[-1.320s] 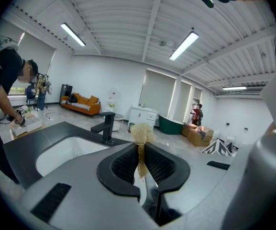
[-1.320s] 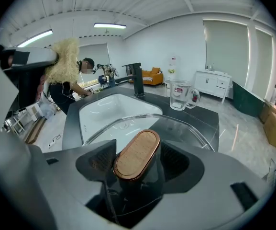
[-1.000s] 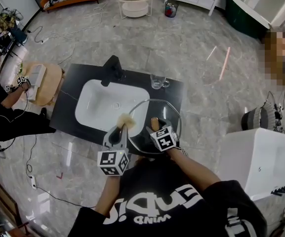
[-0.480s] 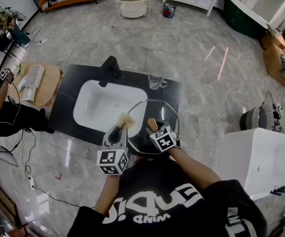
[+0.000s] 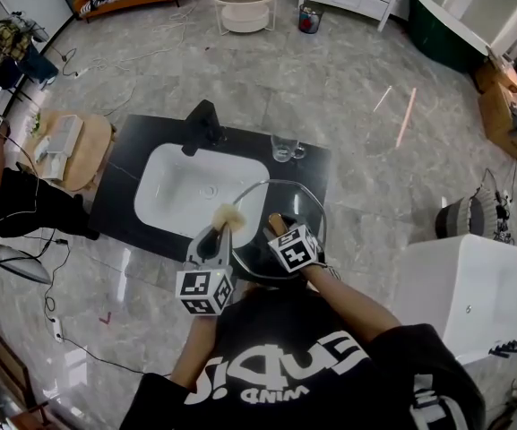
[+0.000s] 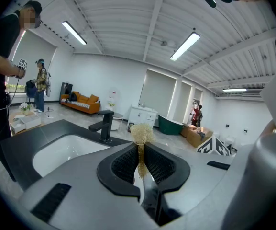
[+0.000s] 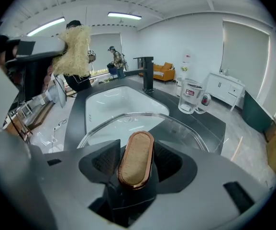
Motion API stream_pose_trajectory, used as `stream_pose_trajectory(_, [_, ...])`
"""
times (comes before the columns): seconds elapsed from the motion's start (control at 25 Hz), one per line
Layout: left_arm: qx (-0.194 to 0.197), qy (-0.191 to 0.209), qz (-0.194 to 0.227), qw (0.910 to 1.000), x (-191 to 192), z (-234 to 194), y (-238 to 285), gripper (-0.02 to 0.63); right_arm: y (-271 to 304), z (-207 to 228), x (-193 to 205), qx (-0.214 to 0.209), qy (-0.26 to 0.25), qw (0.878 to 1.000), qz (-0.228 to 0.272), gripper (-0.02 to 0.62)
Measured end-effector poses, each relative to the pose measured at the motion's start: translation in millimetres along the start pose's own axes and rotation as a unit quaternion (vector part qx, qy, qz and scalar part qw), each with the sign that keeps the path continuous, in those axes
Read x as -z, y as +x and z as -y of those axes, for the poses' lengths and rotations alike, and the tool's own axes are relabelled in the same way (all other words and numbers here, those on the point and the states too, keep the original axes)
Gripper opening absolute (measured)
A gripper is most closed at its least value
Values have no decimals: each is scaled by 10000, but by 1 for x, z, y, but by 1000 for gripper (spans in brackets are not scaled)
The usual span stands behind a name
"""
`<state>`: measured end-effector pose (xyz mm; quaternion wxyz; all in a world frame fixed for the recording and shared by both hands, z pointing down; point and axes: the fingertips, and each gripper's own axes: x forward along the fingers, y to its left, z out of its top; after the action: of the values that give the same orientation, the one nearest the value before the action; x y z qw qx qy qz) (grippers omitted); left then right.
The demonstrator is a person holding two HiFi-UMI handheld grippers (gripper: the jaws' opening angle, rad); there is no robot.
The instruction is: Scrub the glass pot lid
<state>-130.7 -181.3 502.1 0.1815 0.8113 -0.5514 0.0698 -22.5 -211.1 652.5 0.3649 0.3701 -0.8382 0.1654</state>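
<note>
The glass pot lid (image 5: 301, 200) rests partly over the white sink basin's right side. Its oval wood-and-copper handle (image 7: 135, 157) sits between the jaws of my right gripper (image 5: 279, 225), which have just been closing and now grip it. The lid's clear glass (image 7: 128, 123) spreads out in front of the right gripper (image 7: 137, 146). My left gripper (image 5: 220, 233) is shut on a straw-coloured fibre scrub brush (image 6: 141, 134), whose tuft (image 5: 229, 216) hovers at the lid's left rim. In the right gripper view, the brush (image 7: 75, 51) hangs at the upper left, above the basin.
The white basin (image 5: 186, 191) is set in a black counter (image 5: 119, 182) with a black faucet (image 5: 202, 124) at the back. A glass mug (image 5: 285, 148) stands behind the lid. A white box (image 5: 473, 294) is at the right, and a seated person is at the far left.
The right gripper has rolled slightly on the lid handle. The left gripper and brush have stayed put. The person at the far left has shifted.
</note>
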Motion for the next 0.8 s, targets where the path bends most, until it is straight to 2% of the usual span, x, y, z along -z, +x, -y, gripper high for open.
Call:
stream_pose_trajectory(0.28, [-13,-6,12,10000,-1,-2,0,43,6,0,6,17,-55,9989,-457,207])
stream_pose_trajectory(0.44, [-36,-26,15,10000,1,-2,-1,43,5,2,10,84,-86,9987,-488,173])
stream_pose_trajectory(0.8, [-170,-102,40,9998,2,-11,-5,43,4,4,11,89,-115,9985,-520,169])
